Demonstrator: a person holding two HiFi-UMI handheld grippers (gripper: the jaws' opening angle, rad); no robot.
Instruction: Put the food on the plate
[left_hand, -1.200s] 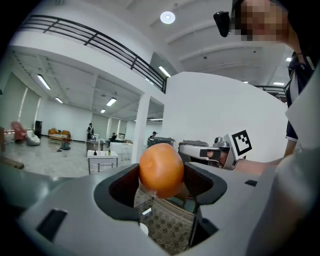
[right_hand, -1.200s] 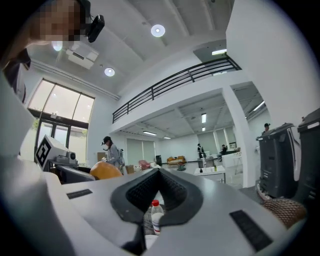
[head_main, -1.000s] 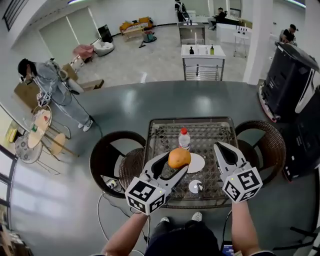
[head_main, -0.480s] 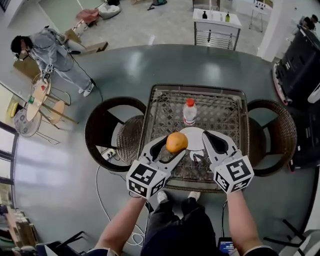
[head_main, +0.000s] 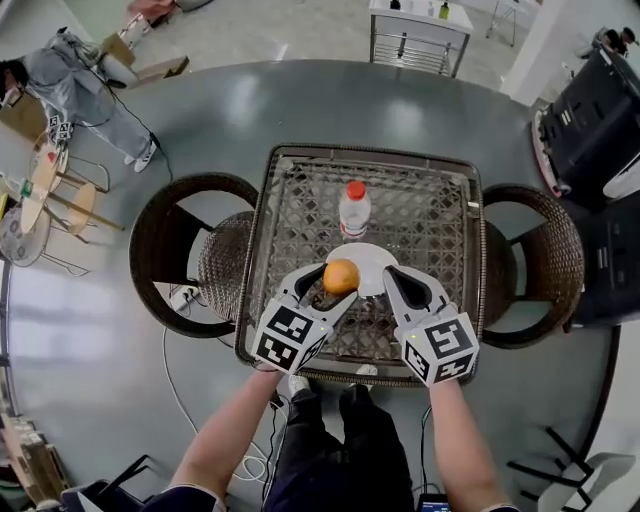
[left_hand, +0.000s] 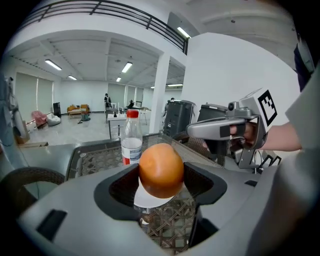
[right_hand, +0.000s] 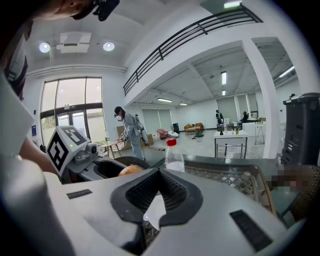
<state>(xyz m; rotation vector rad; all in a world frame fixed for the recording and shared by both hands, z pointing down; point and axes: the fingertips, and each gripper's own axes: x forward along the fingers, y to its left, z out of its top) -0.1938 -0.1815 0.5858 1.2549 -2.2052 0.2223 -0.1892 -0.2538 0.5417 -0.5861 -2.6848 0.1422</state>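
My left tongs (head_main: 338, 283) pinch the round orange fruit (left_hand: 161, 169) between both pads. They hold it in the air over the left rim of the round white plate (head_main: 374, 262). The plate lies midway across the woven rattan, glass-topped bench (head_main: 425, 215), toward its near edge. A clear plastic bottle with a red cap (head_main: 353, 210) stands just beyond the plate, toward the far edge. My right tongs (right_hand: 159, 176) are pressed together on nothing and hang over the plate's right rim.

To set the fruit down well, I judge three things are needed:
- Carry it a little right, over the plate's middle.
- Lower it until it rests on the plate.
- Only then spread the pads, slowly, since a round fruit may roll toward the bottle or off the rim.
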